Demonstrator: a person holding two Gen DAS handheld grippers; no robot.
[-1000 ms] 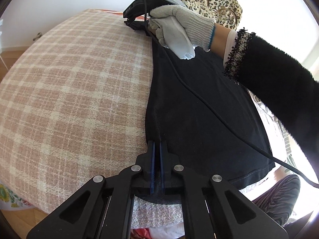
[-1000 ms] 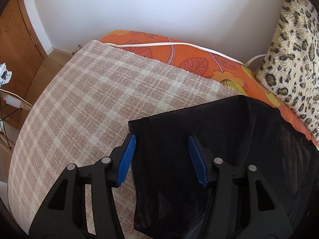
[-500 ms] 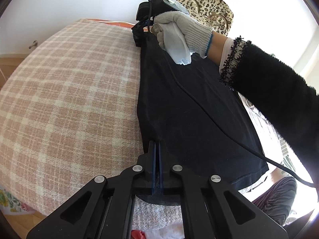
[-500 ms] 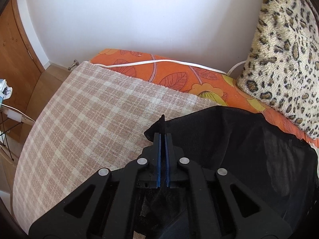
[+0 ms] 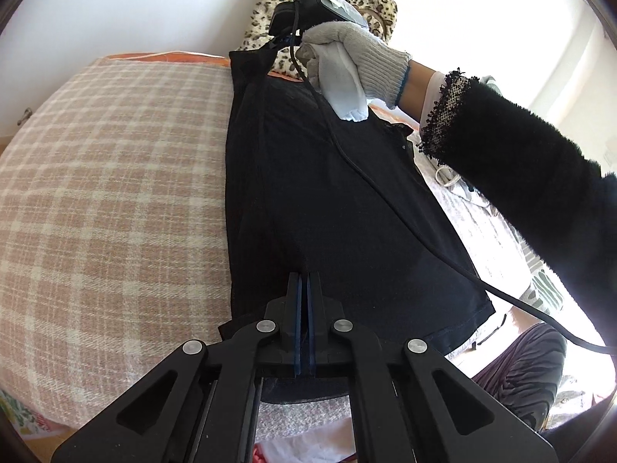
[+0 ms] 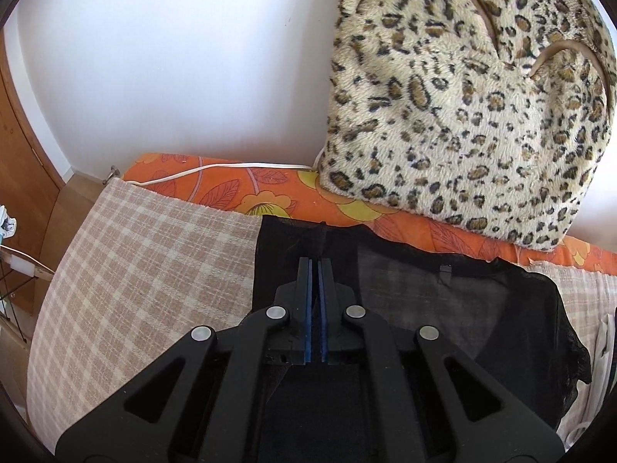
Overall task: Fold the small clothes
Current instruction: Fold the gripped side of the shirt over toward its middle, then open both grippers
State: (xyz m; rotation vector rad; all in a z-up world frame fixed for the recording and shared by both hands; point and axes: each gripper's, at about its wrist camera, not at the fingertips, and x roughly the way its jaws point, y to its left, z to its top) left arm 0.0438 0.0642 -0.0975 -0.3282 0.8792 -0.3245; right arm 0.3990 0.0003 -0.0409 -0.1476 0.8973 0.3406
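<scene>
Your left gripper [image 5: 303, 281] has its blue pads pressed together on the near edge of the black garment [image 5: 339, 208], and your right gripper [image 6: 315, 270] is pinched the same way on the far edge. In the left wrist view your gloved right hand [image 5: 347, 65] holds that far edge lifted, so the sheer cloth stretches between the two tools above the plaid blanket [image 5: 112, 193]. You cannot make out what kind of garment it is: its right side runs under your black sleeve [image 5: 540, 177], and its near hem is cut off behind the gripper body. A black cable [image 5: 385, 189] crosses over the cloth. The blanket lies on an orange floral sheet [image 6: 246, 189], with a white cord [image 6: 216, 168] along the far edge by the white wall [image 6: 173, 58]. A leopard-print cushion [image 6: 462, 108] leans against that wall. A wooden door [image 6: 23, 177] shows at the left, partly cut by the lens rim.
</scene>
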